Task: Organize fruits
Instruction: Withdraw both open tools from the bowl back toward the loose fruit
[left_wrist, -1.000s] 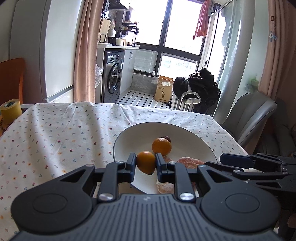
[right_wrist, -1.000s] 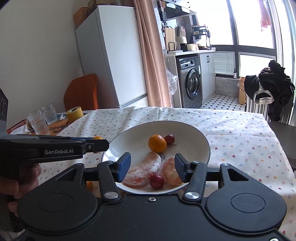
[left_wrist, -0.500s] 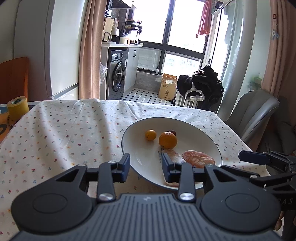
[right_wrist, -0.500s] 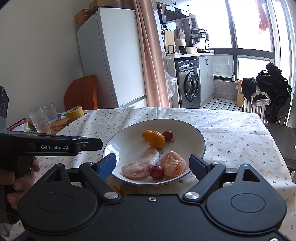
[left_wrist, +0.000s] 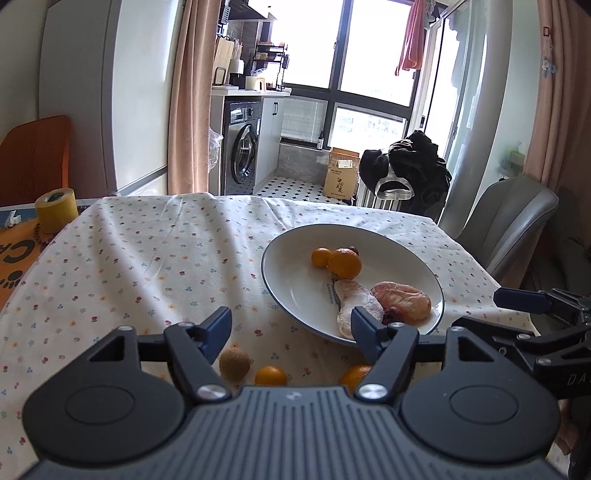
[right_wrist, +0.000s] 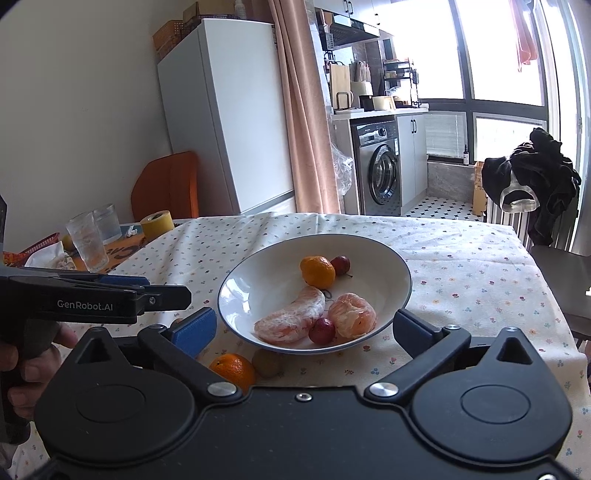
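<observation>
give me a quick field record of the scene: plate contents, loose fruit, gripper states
plate: mandarin, small orange, two peeled citrus pieces, two red fruits
loose on tablecloth: brown round fruit, small orange fruit, another orange
left gripper: open, empty
right gripper: open, empty

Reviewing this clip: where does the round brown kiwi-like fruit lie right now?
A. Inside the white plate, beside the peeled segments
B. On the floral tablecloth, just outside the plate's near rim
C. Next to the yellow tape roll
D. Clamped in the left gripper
B: the round brown kiwi-like fruit rests on the floral tablecloth, outside the near rim of the white plate, near a small orange; the open left gripper holds nothing.
</observation>
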